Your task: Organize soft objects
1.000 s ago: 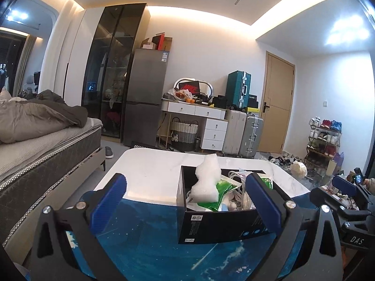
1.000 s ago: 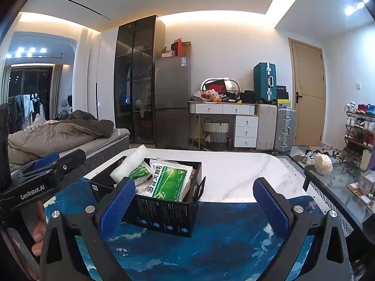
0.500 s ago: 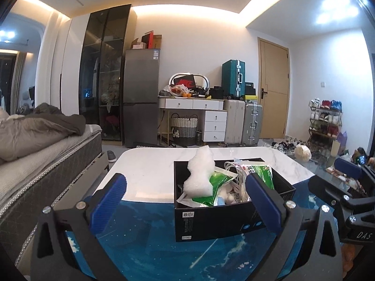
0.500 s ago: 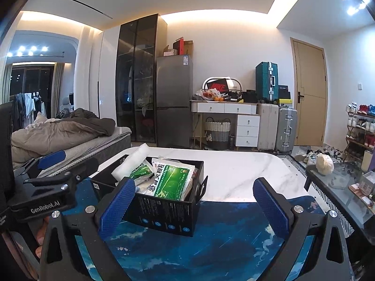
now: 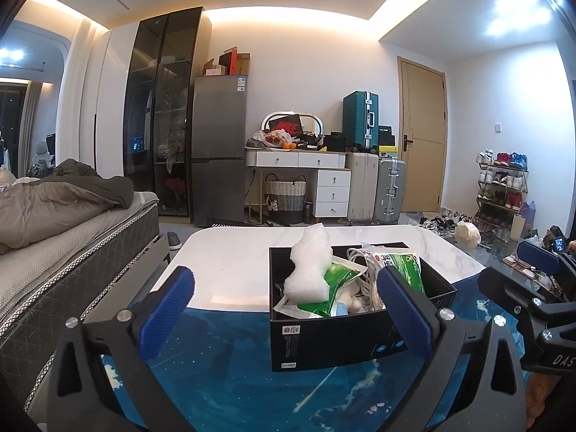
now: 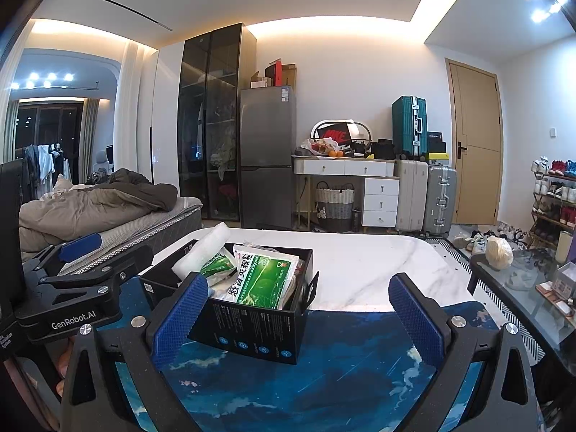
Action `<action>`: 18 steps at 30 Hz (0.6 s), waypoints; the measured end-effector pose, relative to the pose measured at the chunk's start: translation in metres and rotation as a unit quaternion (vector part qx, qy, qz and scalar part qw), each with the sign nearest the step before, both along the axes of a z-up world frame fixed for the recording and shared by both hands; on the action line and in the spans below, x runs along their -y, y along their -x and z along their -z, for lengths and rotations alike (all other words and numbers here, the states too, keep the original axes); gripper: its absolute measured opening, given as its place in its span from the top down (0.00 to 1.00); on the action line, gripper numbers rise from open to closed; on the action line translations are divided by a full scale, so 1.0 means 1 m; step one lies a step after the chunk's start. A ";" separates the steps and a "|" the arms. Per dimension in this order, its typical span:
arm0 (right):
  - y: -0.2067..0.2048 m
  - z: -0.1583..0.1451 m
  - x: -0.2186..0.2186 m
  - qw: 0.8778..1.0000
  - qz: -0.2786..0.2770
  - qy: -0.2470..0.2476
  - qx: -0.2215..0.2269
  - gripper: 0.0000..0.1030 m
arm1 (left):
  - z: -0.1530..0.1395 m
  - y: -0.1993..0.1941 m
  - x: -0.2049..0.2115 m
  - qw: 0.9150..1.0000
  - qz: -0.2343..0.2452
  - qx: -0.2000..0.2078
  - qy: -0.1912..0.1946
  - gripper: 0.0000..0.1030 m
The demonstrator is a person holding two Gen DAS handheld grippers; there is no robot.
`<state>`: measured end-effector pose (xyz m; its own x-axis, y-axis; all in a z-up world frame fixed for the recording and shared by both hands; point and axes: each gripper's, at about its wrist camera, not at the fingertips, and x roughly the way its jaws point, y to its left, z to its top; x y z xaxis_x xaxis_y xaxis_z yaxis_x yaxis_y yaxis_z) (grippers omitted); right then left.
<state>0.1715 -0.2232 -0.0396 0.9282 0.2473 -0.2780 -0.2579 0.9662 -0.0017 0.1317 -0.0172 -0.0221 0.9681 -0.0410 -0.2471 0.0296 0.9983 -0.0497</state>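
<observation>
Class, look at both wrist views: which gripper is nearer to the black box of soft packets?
Hard to call, perhaps left. The left gripper faces the black box ahead and slightly right; the right gripper has it ahead-left. Both are open, touching nothing.

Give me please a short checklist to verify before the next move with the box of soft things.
1. Left gripper open, holding nothing: ok.
2. Right gripper open, holding nothing: ok.
3. Black box upright on the blue mat: ok.
4. White foam piece sticks up above the rim, easy to reach: ok.
5. Green packet lies loose, not wedged: cannot tell.
</observation>
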 end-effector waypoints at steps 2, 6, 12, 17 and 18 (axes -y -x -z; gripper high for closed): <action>0.000 0.000 0.000 1.000 0.000 0.000 0.000 0.01 | 0.000 0.001 0.000 1.000 -0.001 0.001 0.002 0.01; 0.000 0.000 0.000 1.000 0.000 0.000 0.000 0.01 | 0.000 0.001 0.001 1.000 -0.001 0.000 0.002 0.01; 0.000 0.001 0.000 1.000 0.000 0.000 0.000 0.01 | 0.000 0.001 0.000 1.000 -0.001 0.001 0.005 0.01; 0.000 0.001 -0.001 1.000 0.000 0.000 0.000 0.01 | 0.000 0.002 0.001 1.000 -0.003 -0.001 0.002 0.01; 0.000 0.001 -0.001 1.000 0.000 0.000 0.000 0.01 | -0.001 0.002 0.002 1.000 -0.003 0.000 0.001 0.01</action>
<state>0.1712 -0.2226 -0.0402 0.9285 0.2471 -0.2772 -0.2576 0.9662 -0.0017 0.1296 -0.0188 -0.0213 0.9685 -0.0351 -0.2467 0.0232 0.9984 -0.0513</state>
